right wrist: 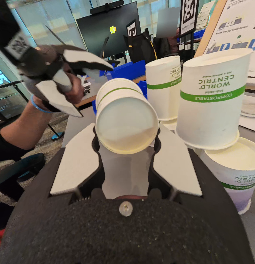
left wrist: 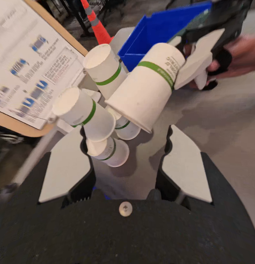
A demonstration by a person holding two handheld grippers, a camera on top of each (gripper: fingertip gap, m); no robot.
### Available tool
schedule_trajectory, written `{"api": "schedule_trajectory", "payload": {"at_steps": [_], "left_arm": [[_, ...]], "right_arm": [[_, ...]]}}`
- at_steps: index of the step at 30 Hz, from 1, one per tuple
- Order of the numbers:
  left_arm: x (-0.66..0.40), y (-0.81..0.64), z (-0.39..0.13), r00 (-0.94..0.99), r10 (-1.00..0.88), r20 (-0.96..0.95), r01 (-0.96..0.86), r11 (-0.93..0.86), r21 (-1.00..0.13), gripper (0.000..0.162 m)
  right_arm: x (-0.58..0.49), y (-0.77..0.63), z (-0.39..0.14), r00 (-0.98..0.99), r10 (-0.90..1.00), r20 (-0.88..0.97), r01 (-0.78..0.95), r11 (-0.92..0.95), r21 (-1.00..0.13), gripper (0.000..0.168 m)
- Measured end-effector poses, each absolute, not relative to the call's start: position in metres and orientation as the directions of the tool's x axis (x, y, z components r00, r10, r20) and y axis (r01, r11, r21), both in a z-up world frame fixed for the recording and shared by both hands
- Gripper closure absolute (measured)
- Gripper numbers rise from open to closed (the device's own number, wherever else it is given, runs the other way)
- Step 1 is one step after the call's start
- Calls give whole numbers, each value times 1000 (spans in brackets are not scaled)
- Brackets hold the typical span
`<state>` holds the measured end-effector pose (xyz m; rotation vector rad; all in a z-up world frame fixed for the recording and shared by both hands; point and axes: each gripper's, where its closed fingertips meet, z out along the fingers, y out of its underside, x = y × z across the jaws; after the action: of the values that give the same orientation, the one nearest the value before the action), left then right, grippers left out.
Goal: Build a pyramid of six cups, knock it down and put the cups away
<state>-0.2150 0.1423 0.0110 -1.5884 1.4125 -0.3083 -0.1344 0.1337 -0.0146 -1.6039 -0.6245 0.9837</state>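
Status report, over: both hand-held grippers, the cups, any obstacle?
Left hand-held gripper open, empty. Right hand-held gripper open, tipped cup between its fingers, grip not certain. Cup pyramid toppling. Blue bin behind; no obstacle seen.

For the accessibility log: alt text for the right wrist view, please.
A white paper cup, tipped with its base toward the camera, sits between the open right gripper, beside stacked upside-down cups. The left gripper hovers open beyond.

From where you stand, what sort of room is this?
Probably an office meeting room set up for a demonstration. A large dark screen with a camera bar on top stands by glass walls, printed instruction boards lean beside the grey table, and an orange traffic cone marks off the floor.
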Motion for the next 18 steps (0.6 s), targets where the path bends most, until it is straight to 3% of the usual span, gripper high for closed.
{"api": "schedule_trajectory", "payload": {"at_steps": [4,9,13,15,18], "left_arm": [[-192,137,10,106,-669,-736,-825,354,-440,62],[-167,143,-19,-89,-624,-777,-925,341,-168,62],[-157,147,-32,-131,-644,-753,-949,301,-92,64],[-158,154,-33,-155,-614,-774,-957,289,-38,74],[-153,153,-38,-110,-660,-743,-956,276,-103,76]], "right_arm": [[-144,133,-18,517,808,-283,-78,-284,-956,93],[-153,130,-18,521,811,-265,-46,-283,-958,93],[-153,128,-18,526,806,-271,-48,-290,-956,93],[-150,130,-22,546,796,-262,-33,-292,-956,92],[-143,128,-23,547,787,-285,-62,-301,-951,93]]}}
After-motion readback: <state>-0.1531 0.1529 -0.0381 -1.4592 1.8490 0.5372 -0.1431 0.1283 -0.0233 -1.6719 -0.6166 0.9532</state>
